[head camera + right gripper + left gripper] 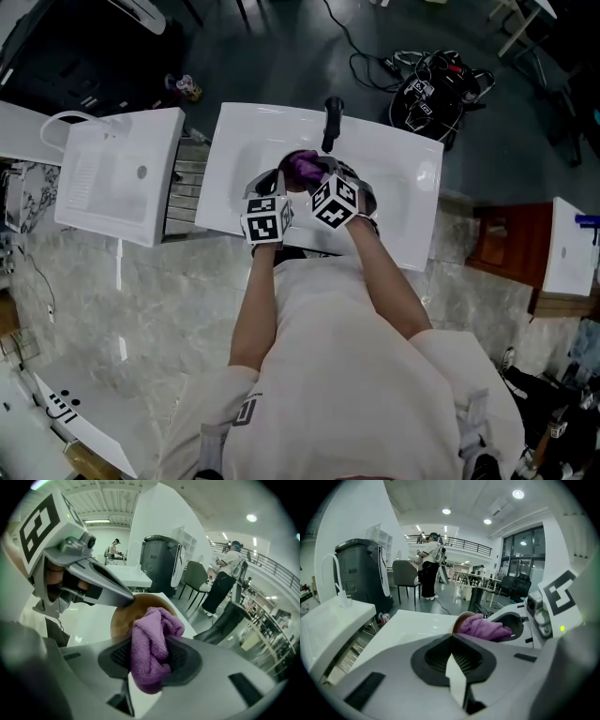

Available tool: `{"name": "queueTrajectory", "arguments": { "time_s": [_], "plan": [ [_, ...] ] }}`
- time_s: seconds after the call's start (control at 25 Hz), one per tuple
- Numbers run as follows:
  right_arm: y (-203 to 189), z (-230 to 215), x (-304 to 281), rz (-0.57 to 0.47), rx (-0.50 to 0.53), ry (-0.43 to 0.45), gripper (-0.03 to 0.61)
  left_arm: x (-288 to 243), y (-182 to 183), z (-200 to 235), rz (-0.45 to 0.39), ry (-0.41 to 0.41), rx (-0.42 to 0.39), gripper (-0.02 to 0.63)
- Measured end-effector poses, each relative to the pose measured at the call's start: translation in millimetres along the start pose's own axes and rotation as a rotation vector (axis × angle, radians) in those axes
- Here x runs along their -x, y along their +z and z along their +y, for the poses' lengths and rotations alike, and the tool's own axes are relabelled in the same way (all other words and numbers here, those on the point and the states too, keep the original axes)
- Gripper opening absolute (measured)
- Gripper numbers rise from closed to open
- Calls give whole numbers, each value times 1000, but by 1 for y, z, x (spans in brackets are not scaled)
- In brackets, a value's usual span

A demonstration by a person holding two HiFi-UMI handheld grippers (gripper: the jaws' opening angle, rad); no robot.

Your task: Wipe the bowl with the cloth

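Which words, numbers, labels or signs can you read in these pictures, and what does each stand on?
No text reads clearly enough to quote.
Left marker cube on the left gripper, right marker cube on the right gripper: black-and-white square patterns, not lettering.
White panel, lower left of the head view: dark marks, too small to read.
Shirt: small dark mark near one sleeve, too blurred to read.

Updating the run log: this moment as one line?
left gripper: shut on bowl rim | right gripper: shut on purple cloth, pressed into bowl | over white sink
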State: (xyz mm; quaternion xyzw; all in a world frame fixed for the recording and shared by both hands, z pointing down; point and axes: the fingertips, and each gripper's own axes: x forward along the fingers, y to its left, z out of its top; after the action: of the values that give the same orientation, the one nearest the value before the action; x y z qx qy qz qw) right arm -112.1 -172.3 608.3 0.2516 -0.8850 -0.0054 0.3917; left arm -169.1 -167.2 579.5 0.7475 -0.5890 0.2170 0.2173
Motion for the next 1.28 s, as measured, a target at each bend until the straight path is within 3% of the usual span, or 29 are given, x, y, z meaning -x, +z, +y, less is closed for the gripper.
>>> {"name": "queueTrajectory", "arguments": {
  "time_s": [0.24, 0.4, 0.48, 0.64, 0.92, 1.28],
  "plan": [
    [-4, 35, -13, 84, 103, 106, 130, 6, -5, 12, -3, 14, 44, 11],
    [8, 57, -11, 22, 116, 218, 130, 10, -8, 13, -3, -23, 94, 11],
    [14, 58, -10, -5, 124, 233, 129, 8, -10, 5, 2, -67, 101, 11],
    [12, 51, -9, -14, 132, 195, 129, 2, -19, -13, 28, -124, 85, 11],
    [9, 22, -5, -71, -42, 98, 129, -5, -28, -23, 67, -136, 16, 11],
    [-3, 3, -5, -5, 0, -8, 129, 4, -12, -10, 0, -70, 1, 11]
  ]
}}
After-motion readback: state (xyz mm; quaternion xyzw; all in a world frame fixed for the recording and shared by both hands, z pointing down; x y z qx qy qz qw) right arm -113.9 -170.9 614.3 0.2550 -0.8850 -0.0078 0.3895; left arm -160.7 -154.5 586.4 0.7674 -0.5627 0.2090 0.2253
